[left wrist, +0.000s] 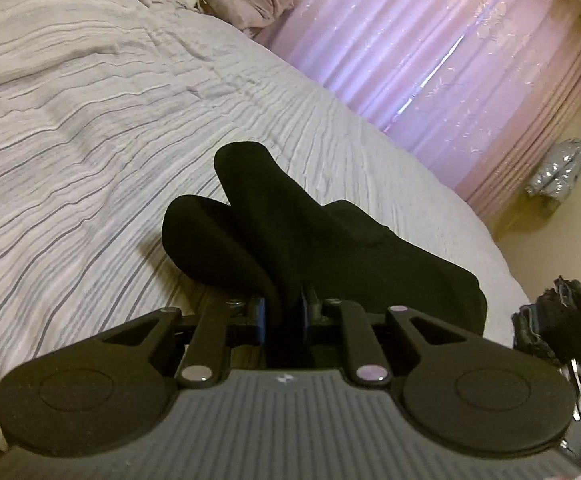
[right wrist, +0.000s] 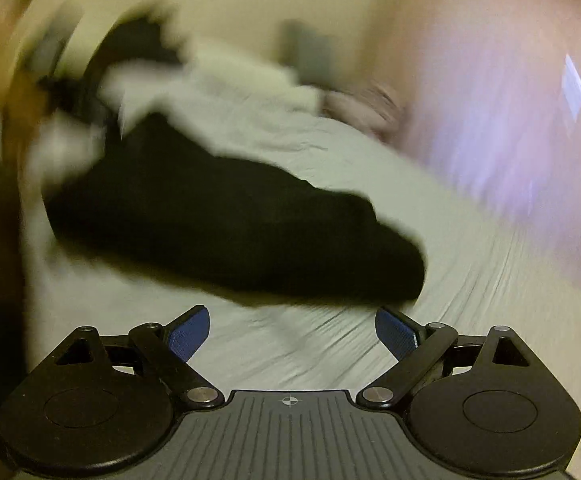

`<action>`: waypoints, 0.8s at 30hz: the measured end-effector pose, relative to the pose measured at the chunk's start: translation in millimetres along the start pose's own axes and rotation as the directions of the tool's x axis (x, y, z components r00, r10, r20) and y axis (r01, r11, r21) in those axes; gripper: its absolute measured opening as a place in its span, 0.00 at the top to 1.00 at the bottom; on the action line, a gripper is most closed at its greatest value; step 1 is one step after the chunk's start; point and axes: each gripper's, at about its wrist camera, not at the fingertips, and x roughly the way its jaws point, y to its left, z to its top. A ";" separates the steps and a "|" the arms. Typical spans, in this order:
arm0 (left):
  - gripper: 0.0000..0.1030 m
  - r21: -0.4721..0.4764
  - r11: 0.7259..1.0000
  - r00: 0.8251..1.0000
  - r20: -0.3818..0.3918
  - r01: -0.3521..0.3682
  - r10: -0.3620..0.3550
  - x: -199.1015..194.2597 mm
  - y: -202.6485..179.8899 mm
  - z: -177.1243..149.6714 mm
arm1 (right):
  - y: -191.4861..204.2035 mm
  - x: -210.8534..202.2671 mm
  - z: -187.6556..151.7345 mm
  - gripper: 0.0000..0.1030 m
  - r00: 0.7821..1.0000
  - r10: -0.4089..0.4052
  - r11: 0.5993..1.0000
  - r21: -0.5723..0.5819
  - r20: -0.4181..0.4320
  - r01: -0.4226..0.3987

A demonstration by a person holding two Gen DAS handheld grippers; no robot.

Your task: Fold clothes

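Observation:
A black garment [left wrist: 314, 240] lies bunched on the striped grey bedcover [left wrist: 90, 120]. My left gripper [left wrist: 288, 308] is shut on its near edge, the cloth pinched between the jaws and folding up over them. In the blurred right wrist view the same black garment [right wrist: 230, 220] lies on the bed [right wrist: 330, 344] just ahead of my right gripper [right wrist: 292, 332], which is open and empty, its blue pads [right wrist: 190, 332] wide apart above the cover.
Pink curtains [left wrist: 430, 60] hang beyond the bed's right edge. Pillows and a pinkish cloth [left wrist: 250, 0] lie at the head. A dark pile of clothes [left wrist: 562, 328] sits off the bed at the right. A silver bag [left wrist: 558, 172] rests by the wall.

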 end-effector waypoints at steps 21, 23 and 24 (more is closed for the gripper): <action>0.88 0.098 0.981 0.984 -0.077 0.167 -0.160 9.3 -42.1 33.7 | 10.3 82.3 37.0 0.76 0.997 -0.069 0.795 -0.601 0.042 0.080; 0.88 0.113 0.964 0.968 -0.100 0.242 -0.232 13.8 -65.1 33.4 | -0.3 51.6 38.0 0.76 0.992 -0.121 0.794 -0.596 0.044 0.123; 0.88 0.114 0.951 0.954 -0.119 0.287 -0.274 18.3 -76.5 31.0 | -3.9 32.8 37.2 0.76 0.987 -0.153 0.788 -0.598 0.041 0.147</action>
